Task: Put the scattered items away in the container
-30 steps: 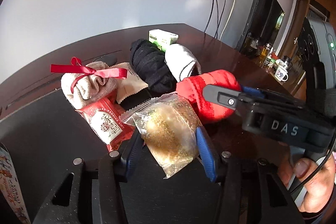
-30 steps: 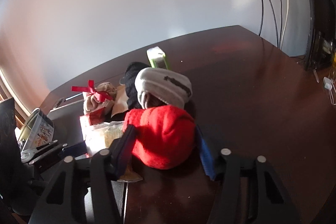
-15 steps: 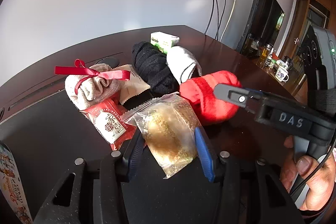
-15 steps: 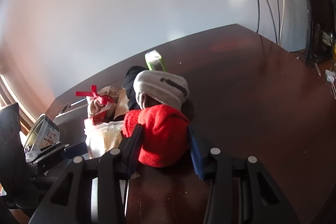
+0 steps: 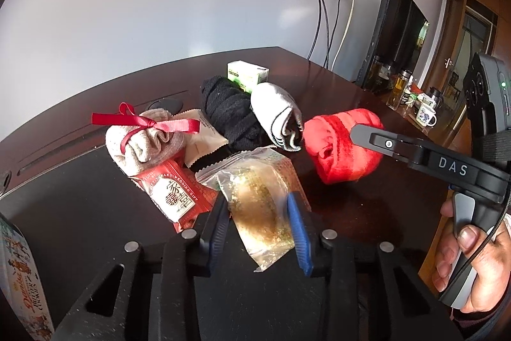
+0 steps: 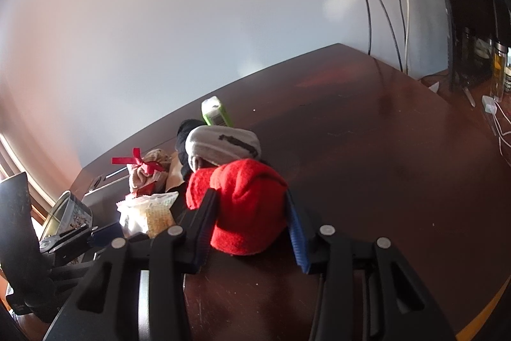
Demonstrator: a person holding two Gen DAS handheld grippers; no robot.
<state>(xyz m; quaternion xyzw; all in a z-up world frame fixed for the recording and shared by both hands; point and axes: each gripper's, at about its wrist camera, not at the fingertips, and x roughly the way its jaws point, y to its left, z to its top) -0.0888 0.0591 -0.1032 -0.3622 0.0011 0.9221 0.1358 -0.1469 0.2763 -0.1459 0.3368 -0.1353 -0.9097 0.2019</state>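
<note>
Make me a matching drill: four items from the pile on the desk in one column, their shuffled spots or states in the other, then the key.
1. clear snack bag
2. red sock roll
3. beige sock bundle
4. green-and-white box

A. tied with a red ribbon
B. between the left hand-held gripper's fingers
C. at the far end of the pile
D. between the right hand-held gripper's fingers

Pairs: 1-B, 2-D, 3-A, 4-C

"DAS" in light caps on side of right gripper (image 5: 367, 146), seen from left wrist cam. Red packet (image 5: 174, 194): arc of caps, "WEDDING GIFT" legible, rest unclear, plus red Chinese chars on white label. Tin (image 5: 22, 296) at left edge: "BUTTER COOKIES", script brand above it partly cut off; green box (image 5: 247, 75) print too small to read.
</note>
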